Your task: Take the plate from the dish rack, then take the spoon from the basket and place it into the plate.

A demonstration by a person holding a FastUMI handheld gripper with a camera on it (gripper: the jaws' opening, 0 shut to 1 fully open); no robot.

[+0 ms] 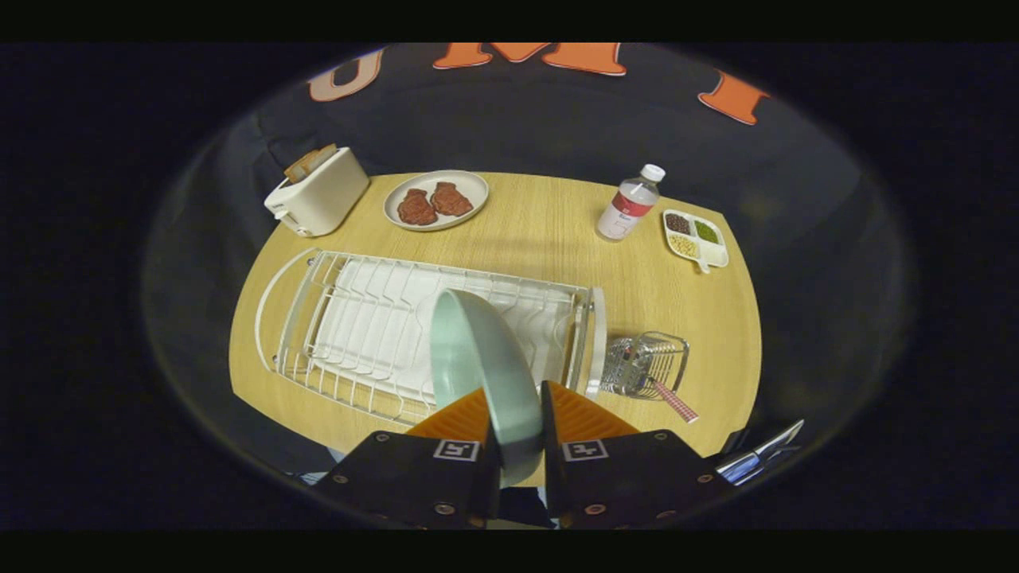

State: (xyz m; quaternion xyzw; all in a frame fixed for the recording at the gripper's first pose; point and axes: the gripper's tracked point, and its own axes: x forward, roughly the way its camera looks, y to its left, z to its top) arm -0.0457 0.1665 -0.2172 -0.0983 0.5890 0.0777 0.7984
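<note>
Tongs point(516, 414) clamping plate point(478, 358) above rack point(358, 318).

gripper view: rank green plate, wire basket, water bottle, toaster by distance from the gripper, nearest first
1. Green plate: clamped on edge between the fingers of the gripper, over the dish rack.
2. Wire basket: just ahead, at the rack's end.
3. Water bottle and toaster: both at the table's far side, too close to call.
</note>
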